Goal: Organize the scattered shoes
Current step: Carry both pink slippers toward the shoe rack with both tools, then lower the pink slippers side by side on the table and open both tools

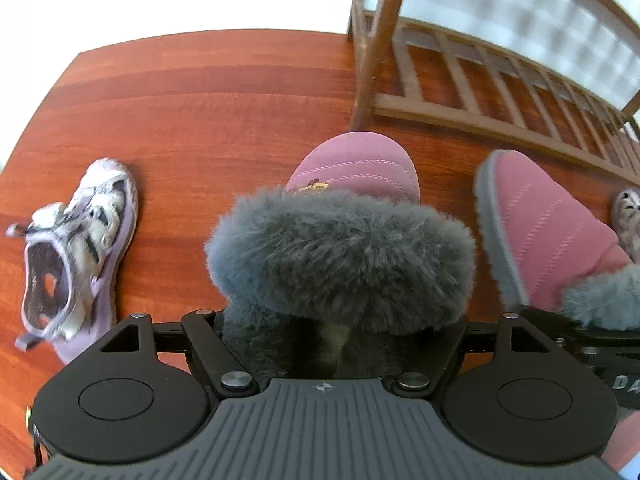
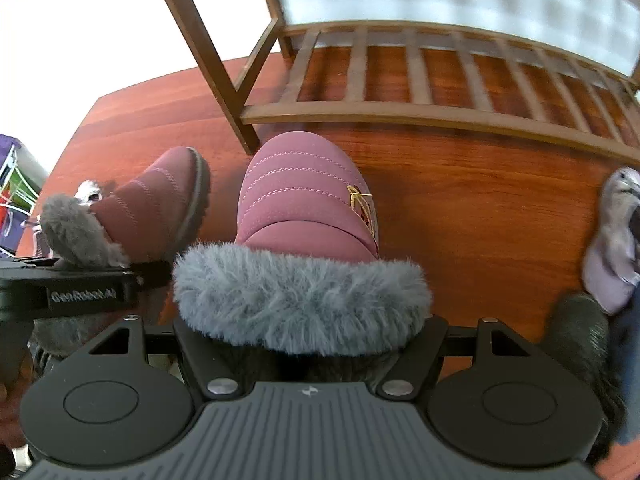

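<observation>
My left gripper [image 1: 340, 340] is shut on a pink quilted boot [image 1: 356, 168] with a grey fur cuff, held by the cuff, toe pointing toward the wooden shoe rack [image 1: 472, 116]. My right gripper [image 2: 304, 344] is shut on the matching pink boot [image 2: 304, 196], also by its fur cuff. Each boot shows in the other view: the right one in the left wrist view [image 1: 544, 224], the left one in the right wrist view [image 2: 156, 204]. The fingertips are hidden in the fur. The left gripper body [image 2: 72, 292] shows in the right wrist view.
A lilac and white sneaker [image 1: 80, 240] lies on the red-brown wooden floor [image 1: 200, 120] at the left. Its mate [image 2: 616, 236] lies at the right, also in the left wrist view [image 1: 628, 216]. The rack's lower slatted shelf [image 2: 420, 76] is ahead. A dark furry item [image 2: 580, 340] is at lower right.
</observation>
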Motion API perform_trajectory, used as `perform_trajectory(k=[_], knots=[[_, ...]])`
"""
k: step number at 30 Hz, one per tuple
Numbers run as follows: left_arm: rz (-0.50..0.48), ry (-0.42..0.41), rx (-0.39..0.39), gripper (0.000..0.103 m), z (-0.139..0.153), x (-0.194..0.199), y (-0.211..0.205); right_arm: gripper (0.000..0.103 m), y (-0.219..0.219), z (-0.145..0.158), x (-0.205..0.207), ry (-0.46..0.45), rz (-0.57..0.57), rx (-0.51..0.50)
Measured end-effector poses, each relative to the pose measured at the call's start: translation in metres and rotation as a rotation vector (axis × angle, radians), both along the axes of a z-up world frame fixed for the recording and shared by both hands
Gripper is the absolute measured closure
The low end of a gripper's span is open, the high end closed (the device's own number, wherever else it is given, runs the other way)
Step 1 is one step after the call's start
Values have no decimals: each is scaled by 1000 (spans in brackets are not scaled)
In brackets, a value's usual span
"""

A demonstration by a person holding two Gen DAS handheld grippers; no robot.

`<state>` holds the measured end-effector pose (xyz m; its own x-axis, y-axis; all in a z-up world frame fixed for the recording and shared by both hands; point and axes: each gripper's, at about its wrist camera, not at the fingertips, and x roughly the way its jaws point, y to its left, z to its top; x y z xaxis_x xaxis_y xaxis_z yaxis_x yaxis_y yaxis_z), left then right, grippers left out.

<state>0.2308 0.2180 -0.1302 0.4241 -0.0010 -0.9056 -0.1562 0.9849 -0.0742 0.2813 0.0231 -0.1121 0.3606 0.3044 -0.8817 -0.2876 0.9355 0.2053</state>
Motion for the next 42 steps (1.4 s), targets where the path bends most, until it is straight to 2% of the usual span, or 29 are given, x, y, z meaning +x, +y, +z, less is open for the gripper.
perform_trajectory(k=[10, 20, 22, 25, 28, 34, 42], knots=[[26, 66, -26, 28, -29, 38, 8, 28, 41, -34, 33, 52, -24, -64], [-25, 87, 11, 26, -41, 44, -7, 28, 57, -51, 37, 89, -13, -86], [-22, 97, -1, 25, -42, 45, -5, 27, 55, -54, 36, 89, -11, -90], [-14, 123, -25, 23, -42, 45, -2, 26, 55, -55, 33, 92, -9, -91], [-10, 142, -41, 20, -42, 45, 0, 18, 56, -57, 35, 94, 4, -77], [-22, 138, -62, 10, -32, 43, 2, 13, 55, -40, 29, 57, 39, -80], [-61, 78, -42, 10, -5, 30, -2, 11, 47, -16, 10, 16, 83, -72]])
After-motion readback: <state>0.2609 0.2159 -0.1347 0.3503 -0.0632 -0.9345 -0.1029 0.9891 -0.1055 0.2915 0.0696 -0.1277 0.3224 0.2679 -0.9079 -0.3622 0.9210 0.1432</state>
